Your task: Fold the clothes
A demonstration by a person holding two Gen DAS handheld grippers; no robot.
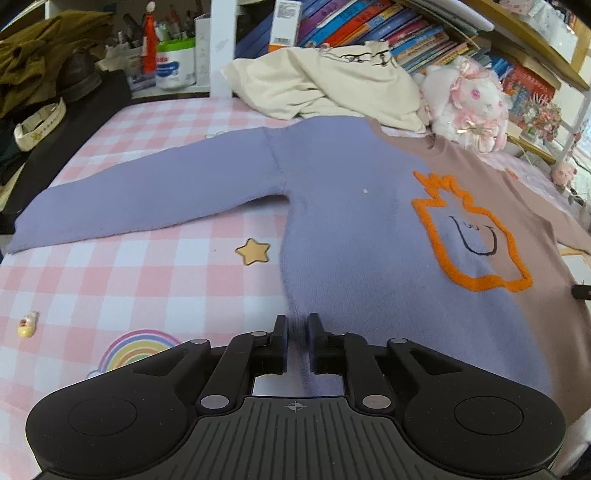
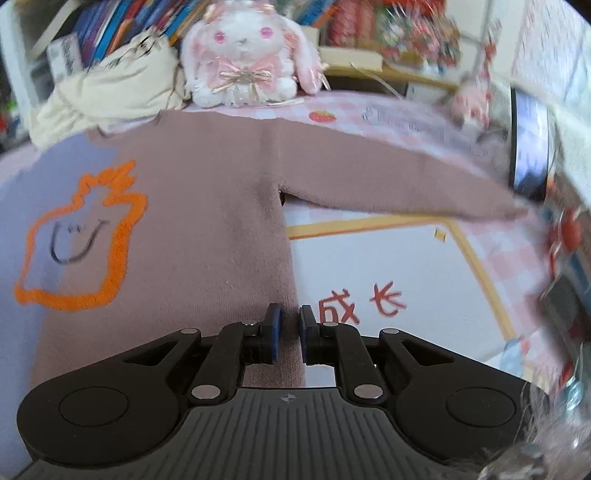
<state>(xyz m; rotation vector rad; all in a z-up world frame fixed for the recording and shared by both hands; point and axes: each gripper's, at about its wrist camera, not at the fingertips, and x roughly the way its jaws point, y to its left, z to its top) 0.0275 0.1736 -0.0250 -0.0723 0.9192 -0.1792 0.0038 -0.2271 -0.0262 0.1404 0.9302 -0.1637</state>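
Observation:
A knitted sweater (image 1: pixel 351 221) lies flat on a pink checked cloth (image 1: pixel 147 288), its front up. One half is purple, the other brownish pink (image 2: pixel 207 206), with an orange outlined smiley motif (image 1: pixel 476 282) in the middle. The purple sleeve (image 1: pixel 147 195) stretches out to the left and the brown sleeve (image 2: pixel 388 173) to the right. My left gripper (image 1: pixel 297 332) sits at the near left edge of the purple side, fingers close together with purple knit between them. On the brown side's near right edge, my right gripper (image 2: pixel 289 325) pinches brown knit the same way.
A crumpled cream garment (image 1: pixel 325 88) and a white-and-pink plush rabbit (image 2: pixel 243 55) rest just beyond the collar. Behind them stand books (image 1: pixel 369 26) on shelves. Olive clothing (image 1: pixel 37 55) and a white jar (image 1: pixel 175 64) are far left. A round metal object (image 2: pixel 528 147) is near the brown cuff.

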